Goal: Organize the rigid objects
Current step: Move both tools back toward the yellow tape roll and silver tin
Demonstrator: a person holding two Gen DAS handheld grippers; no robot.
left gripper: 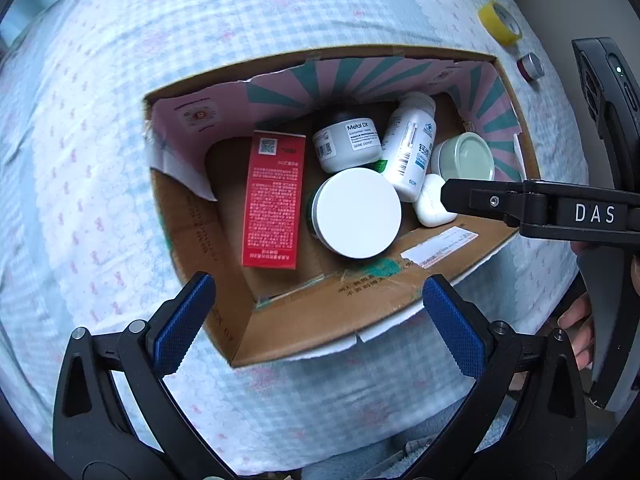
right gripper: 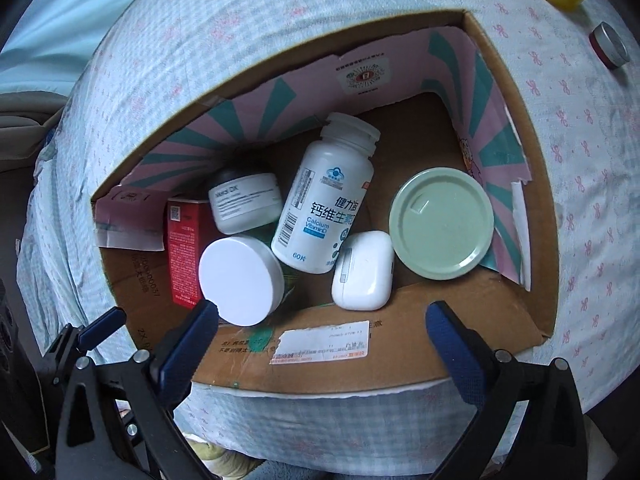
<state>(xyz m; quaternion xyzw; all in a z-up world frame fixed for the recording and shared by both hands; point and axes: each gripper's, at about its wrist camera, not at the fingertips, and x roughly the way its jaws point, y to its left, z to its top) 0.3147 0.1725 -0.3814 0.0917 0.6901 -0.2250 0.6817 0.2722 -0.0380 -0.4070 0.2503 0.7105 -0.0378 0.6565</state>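
Observation:
An open cardboard box (left gripper: 312, 320) stands on a checked cloth. Inside lie a red carton (left gripper: 272, 200), a white-lidded jar (left gripper: 356, 212), a grey "Metal DX" jar (left gripper: 348, 144), a white vitamin bottle (right gripper: 324, 200) on its side, a white earbud case (right gripper: 362, 270) and a pale green lidded jar (right gripper: 440, 222). My left gripper (left gripper: 316, 292) hangs open above the box's near wall, nothing between its pads. My right gripper (right gripper: 322, 312) is open too, over the near wall by the earbud case and holding nothing. One of its fingers (left gripper: 480, 196) reaches in from the right.
Outside the box at the far right, a yellow tape roll (left gripper: 500, 22) and a small silver-capped dark red jar (left gripper: 530, 66) sit on the cloth (left gripper: 100, 160). A person's hand (left gripper: 576, 320) grips the right tool. The cloth falls away at the near edge.

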